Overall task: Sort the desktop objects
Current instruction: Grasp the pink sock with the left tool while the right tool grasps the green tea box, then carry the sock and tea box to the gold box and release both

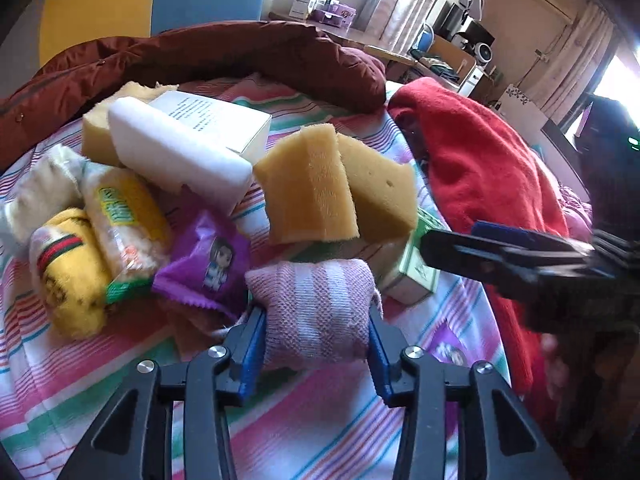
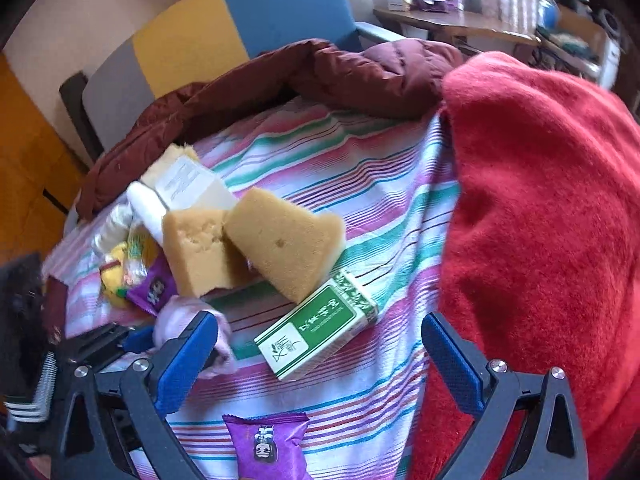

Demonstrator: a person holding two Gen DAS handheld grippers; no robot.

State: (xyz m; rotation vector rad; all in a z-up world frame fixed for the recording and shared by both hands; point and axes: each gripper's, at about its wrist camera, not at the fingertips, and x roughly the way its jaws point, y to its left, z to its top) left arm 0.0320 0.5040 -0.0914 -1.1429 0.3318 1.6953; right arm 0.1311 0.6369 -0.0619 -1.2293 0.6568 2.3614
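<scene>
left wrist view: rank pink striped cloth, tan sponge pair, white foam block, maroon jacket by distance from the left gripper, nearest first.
1. Pink striped cloth: between the left gripper pads, squeezed.
2. Tan sponge pair: just beyond the cloth, centre.
3. White foam block: farther back, to the left.
4. Maroon jacket: along the far edge.

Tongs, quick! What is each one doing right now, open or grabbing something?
Left tongs: closed on the pink striped rolled cloth, pads pressing its sides.
Right tongs: open wide, holding nothing; the green box lies on the cloth beyond them.
</scene>
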